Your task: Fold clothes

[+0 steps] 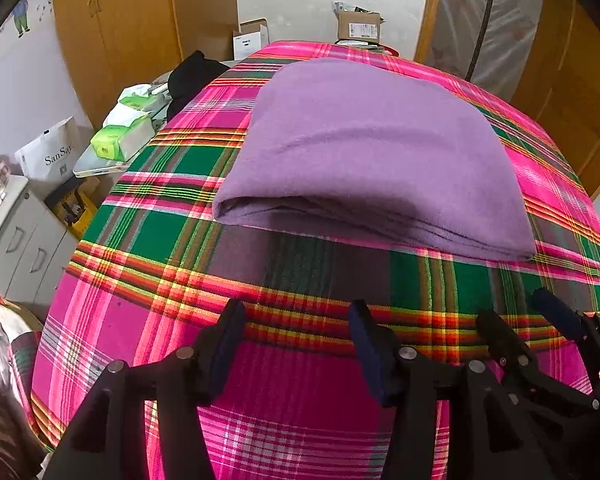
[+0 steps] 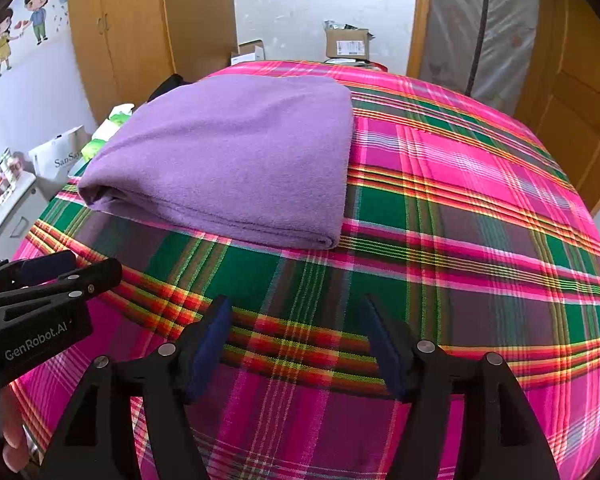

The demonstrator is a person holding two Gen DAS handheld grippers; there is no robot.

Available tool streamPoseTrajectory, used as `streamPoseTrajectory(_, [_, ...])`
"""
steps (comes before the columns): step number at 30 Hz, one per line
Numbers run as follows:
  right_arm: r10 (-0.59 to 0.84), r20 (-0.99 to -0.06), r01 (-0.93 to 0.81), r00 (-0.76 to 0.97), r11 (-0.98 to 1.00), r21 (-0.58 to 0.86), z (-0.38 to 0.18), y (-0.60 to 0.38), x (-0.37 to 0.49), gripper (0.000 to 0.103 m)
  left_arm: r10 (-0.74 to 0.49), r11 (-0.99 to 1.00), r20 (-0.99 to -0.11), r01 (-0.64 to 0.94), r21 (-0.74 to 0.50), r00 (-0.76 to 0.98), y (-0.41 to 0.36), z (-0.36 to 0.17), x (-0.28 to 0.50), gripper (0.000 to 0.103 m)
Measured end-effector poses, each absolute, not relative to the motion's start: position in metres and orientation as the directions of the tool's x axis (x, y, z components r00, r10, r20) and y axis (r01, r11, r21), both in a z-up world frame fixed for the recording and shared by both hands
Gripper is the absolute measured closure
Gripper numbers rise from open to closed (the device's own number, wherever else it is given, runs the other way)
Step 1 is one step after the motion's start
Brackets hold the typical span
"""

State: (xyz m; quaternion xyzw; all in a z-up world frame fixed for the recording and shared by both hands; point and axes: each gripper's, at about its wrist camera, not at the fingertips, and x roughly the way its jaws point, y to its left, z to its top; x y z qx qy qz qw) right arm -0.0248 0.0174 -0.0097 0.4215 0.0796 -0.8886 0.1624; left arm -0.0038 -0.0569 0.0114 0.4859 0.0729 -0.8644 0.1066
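The purple cloth [image 1: 364, 152] lies folded flat on the plaid bed [image 1: 172, 232]. Both grippers, left [image 1: 296, 344] and right [image 2: 296, 340], hover short of it, fingers spread, empty. Snagging its layered near edge could undo the fold.

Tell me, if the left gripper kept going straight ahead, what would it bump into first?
Probably the folded purple cloth, at its near edge. The left gripper is open and empty above the plaid sheet; how high it hangs is unclear.
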Motion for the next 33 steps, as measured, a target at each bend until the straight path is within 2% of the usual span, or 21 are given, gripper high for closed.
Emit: streamPoseTrajectory(33, [-0.22, -0.775, 0.354, -0.592, -0.935, -0.006, -0.0092, 0.0159, -0.0234, 0.033, -0.117, -0.966, -0.851, 0.257, -0.022, -0.511, -0.0577, 0.011, -0.0045, 0.049])
